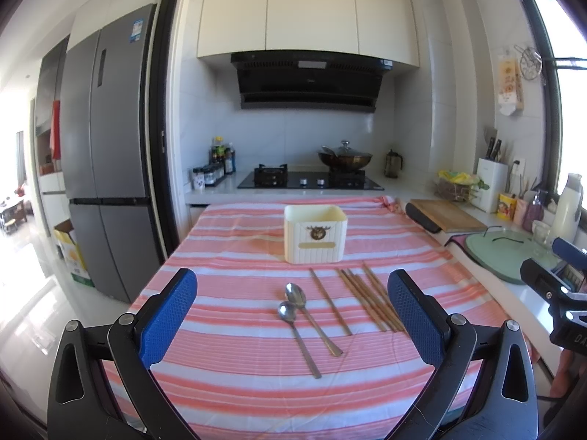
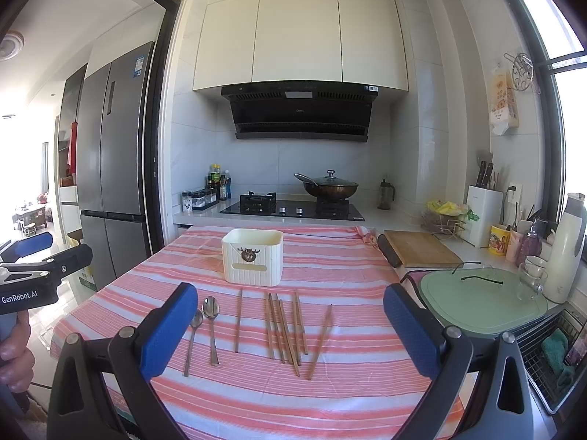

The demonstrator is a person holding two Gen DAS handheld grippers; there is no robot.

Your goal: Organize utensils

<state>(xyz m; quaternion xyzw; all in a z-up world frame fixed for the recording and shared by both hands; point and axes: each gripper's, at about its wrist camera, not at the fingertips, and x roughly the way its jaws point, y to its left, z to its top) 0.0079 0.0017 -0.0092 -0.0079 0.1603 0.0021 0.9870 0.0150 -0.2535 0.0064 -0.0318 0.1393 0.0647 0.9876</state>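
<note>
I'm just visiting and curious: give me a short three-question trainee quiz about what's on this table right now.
1. True or false: the cream holder already has spoons in it.
2. How many spoons lie on the striped cloth?
3. The chopsticks lie: A) right of the spoons, B) left of them.

Key: 1 false, as far as its visible opening shows; 2 two; 3 A. Both the left gripper and right gripper are open, holding nothing.
</note>
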